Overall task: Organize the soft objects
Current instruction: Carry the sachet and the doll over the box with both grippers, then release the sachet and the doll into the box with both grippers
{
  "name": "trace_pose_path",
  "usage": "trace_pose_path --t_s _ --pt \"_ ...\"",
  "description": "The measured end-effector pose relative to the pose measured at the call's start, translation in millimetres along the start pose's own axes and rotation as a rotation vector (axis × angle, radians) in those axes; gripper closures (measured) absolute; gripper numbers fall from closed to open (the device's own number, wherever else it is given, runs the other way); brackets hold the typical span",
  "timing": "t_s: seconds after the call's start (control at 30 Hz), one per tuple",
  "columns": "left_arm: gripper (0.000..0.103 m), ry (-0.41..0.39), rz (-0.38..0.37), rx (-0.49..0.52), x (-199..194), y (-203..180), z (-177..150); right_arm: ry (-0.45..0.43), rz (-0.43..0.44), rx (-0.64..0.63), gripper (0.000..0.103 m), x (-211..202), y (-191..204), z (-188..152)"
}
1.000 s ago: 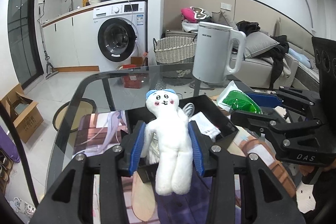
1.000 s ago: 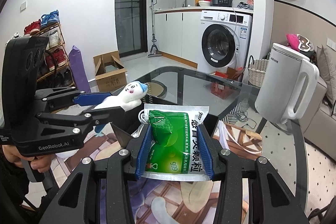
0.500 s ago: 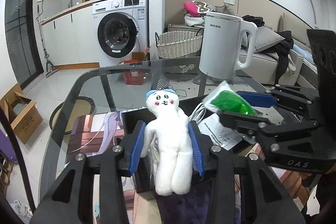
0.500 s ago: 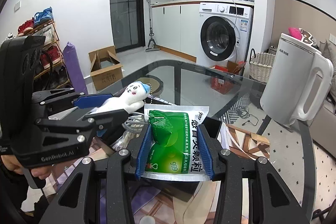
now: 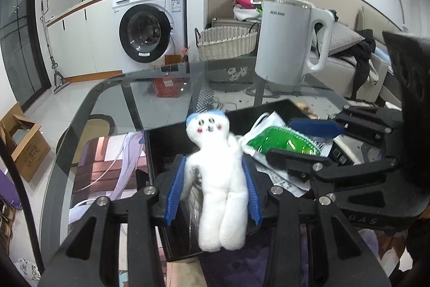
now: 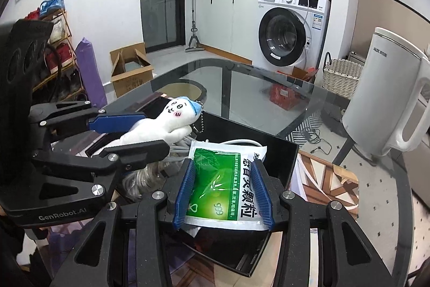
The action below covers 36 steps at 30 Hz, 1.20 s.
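While the left gripper (image 5: 213, 188) clamps its blue pads on the waist of a white doll (image 5: 217, 179), the left wrist view shows the toy standing lengthwise between the fingers, head pointing away toward the far table edge and legs hanging back toward the camera. It hangs over a black tray (image 5: 158, 152) on the glass table (image 5: 150, 96). Just to its right, the right gripper (image 5: 303, 141) holds a green packet (image 5: 279, 143) over the same tray, nearly touching the doll's shoulder. Papers (image 5: 282, 176) lie in the tray beneath. A white kettle (image 5: 285, 45) stands beyond on the table, well apart.

From the right wrist view, the right gripper (image 6: 223, 188) is closed on the green packet (image 6: 225, 187), its blue pads pressing both long sides; the packet lies flat, its length running away from the camera. The left gripper (image 6: 139, 132) reaches in from the left, its doll (image 6: 164, 123) tilted with the head up and to the right, a bead chain (image 6: 200, 121) dangling from it. Coiled cable (image 6: 150, 174) fills the tray (image 6: 285, 152) between the two tools. The kettle (image 6: 387, 101) stands at the right.
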<state>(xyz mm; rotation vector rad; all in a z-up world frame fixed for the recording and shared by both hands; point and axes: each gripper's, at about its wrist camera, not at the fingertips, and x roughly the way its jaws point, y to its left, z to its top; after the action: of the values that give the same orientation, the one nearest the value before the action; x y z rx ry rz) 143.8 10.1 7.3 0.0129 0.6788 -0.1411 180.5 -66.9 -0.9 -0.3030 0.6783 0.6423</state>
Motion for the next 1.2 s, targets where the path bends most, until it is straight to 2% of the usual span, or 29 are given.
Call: trace_pose_path --t_s 0.3,0.47,0.53,0.6,0.67,0.7,0.83,0.93,1.1,1.2 --pt "0.065 -0.014 0.021 0.041 3 -4 -1 0.021 -0.016 -0.026 0.059 7 2 -2" --pt "0.06 0.008 0.015 0.04 2 -2 -1 0.038 -0.013 -0.03 0.055 8 0 0" --pt "0.057 0.024 0.001 0.037 1 -1 0 0.011 -0.017 -0.036 0.052 6 0 -2" --pt "0.052 0.027 -0.015 0.023 0 0 0 -0.026 -0.035 -0.062 0.043 -2 2 -6" --pt "0.038 0.02 -0.03 0.011 -5 -1 -1 -0.06 -0.041 -0.078 0.014 -14 4 -9" --pt "0.03 0.007 -0.02 0.006 -10 -3 -2 -0.075 -0.057 -0.085 0.011 -21 5 -12" --pt "0.005 -0.021 -0.017 -0.002 -26 -7 -5 -0.093 -0.08 -0.076 0.007 -46 3 -20" --pt "0.0 -0.075 -0.016 -0.031 -44 -5 -11 -0.107 -0.072 -0.045 0.003 -65 2 -30" --pt "0.0 -0.126 -0.024 -0.053 -66 0 -22 -0.179 -0.09 0.018 0.001 -90 7 -48" --pt "0.0 -0.15 0.007 -0.049 -76 -2 -30 -0.197 -0.075 0.045 0.001 -97 13 -55"
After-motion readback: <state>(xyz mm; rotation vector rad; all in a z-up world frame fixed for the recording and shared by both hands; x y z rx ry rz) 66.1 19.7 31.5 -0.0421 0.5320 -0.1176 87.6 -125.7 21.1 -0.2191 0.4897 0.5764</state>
